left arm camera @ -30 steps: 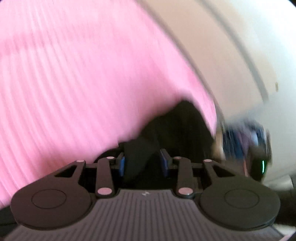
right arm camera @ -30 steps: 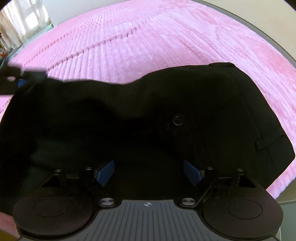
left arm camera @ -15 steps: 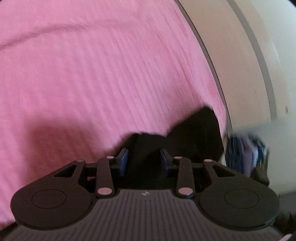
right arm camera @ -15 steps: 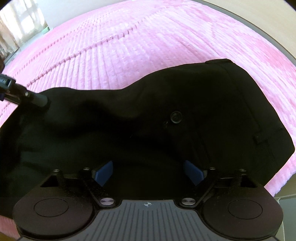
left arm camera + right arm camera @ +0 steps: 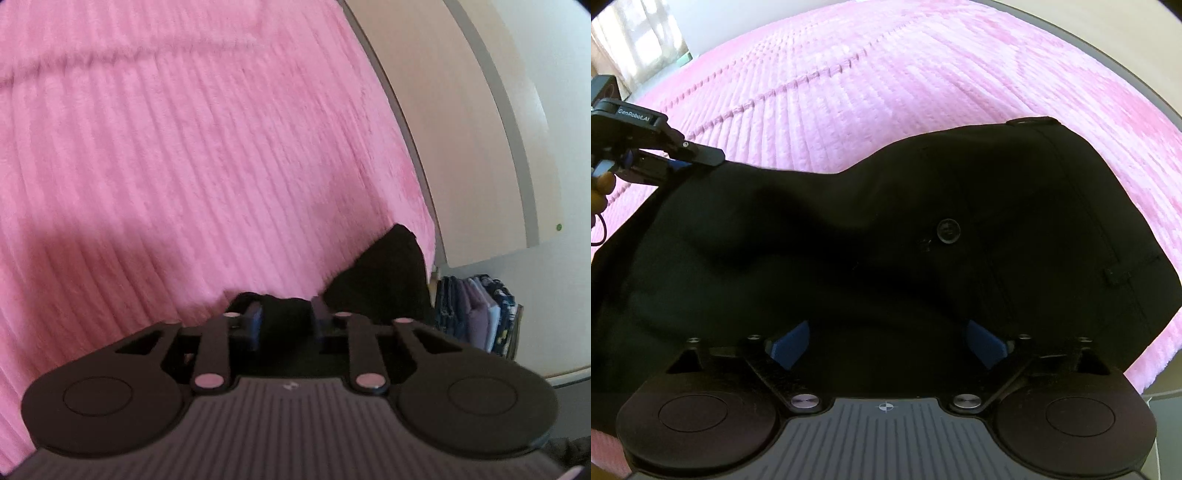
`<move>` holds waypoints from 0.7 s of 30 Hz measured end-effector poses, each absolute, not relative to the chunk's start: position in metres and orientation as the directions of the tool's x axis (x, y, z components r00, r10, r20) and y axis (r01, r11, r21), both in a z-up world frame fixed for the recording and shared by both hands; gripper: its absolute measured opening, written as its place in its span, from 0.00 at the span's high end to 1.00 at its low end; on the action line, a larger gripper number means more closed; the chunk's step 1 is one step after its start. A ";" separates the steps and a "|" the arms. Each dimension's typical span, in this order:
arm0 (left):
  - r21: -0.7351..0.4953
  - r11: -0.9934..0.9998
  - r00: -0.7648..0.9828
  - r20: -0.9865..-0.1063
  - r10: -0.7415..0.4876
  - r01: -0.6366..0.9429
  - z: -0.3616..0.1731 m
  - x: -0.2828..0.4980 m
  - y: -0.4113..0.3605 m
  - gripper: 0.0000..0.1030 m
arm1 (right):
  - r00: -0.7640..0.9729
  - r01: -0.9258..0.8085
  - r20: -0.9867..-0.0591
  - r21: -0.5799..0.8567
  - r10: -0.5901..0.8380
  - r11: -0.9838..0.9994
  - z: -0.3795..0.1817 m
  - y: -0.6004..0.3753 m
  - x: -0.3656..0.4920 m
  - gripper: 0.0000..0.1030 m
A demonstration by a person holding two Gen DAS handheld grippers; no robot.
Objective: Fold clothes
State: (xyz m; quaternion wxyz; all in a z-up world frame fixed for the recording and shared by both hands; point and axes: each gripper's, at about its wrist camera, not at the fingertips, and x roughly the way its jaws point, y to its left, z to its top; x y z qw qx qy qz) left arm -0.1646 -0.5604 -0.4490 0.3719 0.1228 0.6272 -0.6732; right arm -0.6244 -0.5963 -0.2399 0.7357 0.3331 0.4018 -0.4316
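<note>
Left wrist view: pink ribbed bedspread fills the left and middle; at lower centre the left gripper is closing its jaws on a fold of the black garment, cloth bunched between the blue pads. Further right stands a pale wall panel, with a stack of folded clothes below it. Right wrist view: at the far left the other gripper pinches the garment's edge. Across the middle the black garment lies spread on the bedspread, a button right of centre. Low down, the right gripper has its jaws opening wide over the cloth, pads not pressing it.
</note>
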 end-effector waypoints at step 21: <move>-0.521 -0.069 -0.480 -0.718 -0.504 0.851 -0.398 -0.128 -0.556 0.93 | 0.244 0.958 -0.805 0.114 -0.541 0.262 -0.196 -0.586 -0.690 0.07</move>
